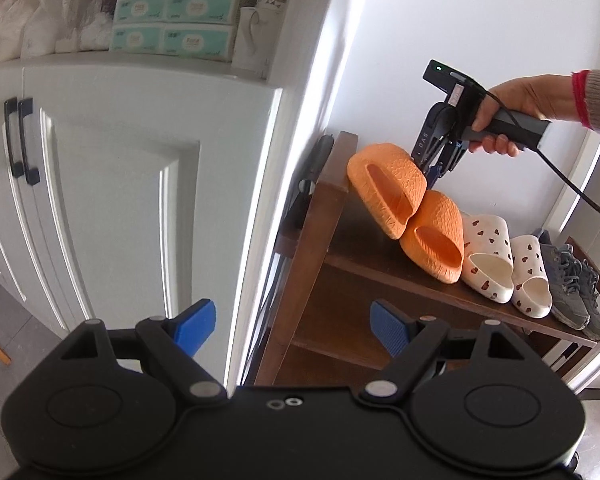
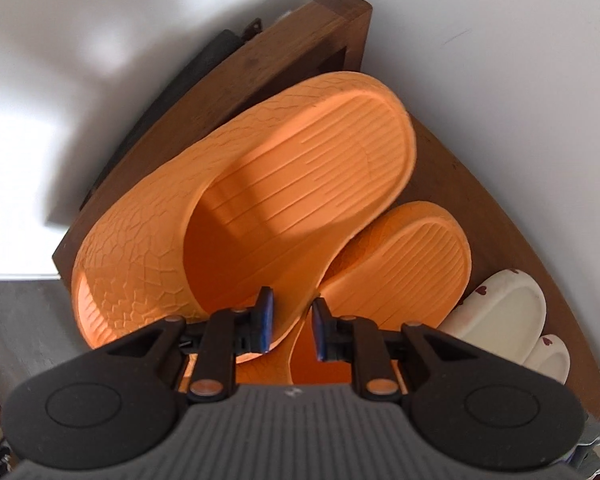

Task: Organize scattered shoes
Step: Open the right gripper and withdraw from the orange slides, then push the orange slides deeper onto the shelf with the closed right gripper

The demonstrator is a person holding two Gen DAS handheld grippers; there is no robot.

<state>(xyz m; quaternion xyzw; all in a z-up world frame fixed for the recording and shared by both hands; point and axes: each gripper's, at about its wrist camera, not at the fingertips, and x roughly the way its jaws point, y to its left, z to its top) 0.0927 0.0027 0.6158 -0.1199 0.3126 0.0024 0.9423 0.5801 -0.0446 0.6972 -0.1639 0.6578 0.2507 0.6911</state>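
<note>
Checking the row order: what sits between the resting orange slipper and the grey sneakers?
The pair of white heart-print slippers sits between the orange slipper and the sneakers, seen in the left wrist view.

Pretty tight on my end: the dark brown wooden shoe rack [image 1: 332,216] is boxed in by the white panelled cabinet [image 1: 140,184] on its left and the white wall [image 1: 480,32] behind. Its top shelf is packed: tilted orange textured foam slipper [image 1: 386,186], its flat-lying orange twin [image 1: 434,236], cream heart-print slippers [image 1: 500,256], grey sneakers [image 1: 572,280]. Only open lane I see is from above and in front.
</note>
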